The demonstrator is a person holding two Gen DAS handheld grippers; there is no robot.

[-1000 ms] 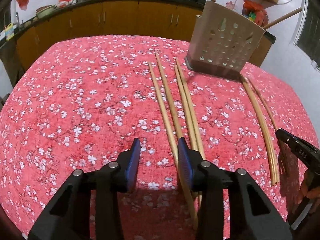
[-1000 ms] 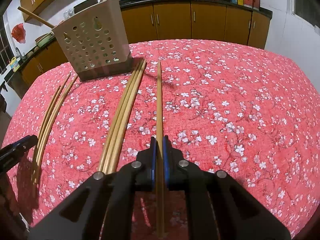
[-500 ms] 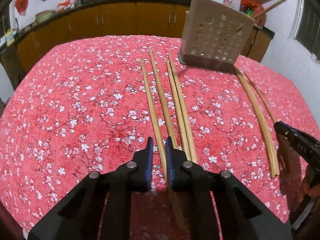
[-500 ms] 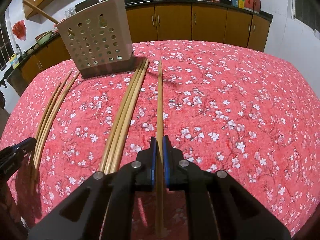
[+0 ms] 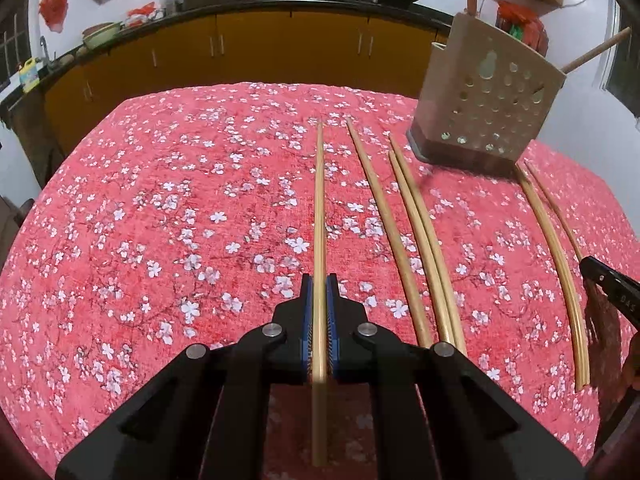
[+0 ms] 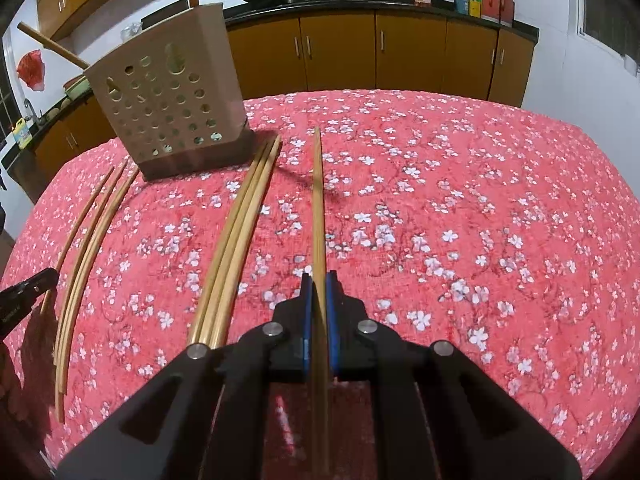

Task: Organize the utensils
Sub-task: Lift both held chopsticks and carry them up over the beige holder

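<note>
My left tool [image 5: 319, 292] is pinching one chopstick [image 5: 319, 216] between its blue pads, the stick running straight ahead over the red floral cloth [image 5: 160, 220] covering the surface. My right tool [image 6: 319, 292] is likewise pressed together on its own chopstick [image 6: 317, 208]. Just left of that one lies a bundle of three chopsticks [image 6: 236, 240] on the cloth, and farther left a curved-looking group [image 6: 86, 240] (fisheye bend, probably). Beyond them stands the perforated beige utensil holder [image 6: 168, 96], with wooden handles sticking out. Kitchen cabinets [image 6: 340, 52] sit behind.
</note>
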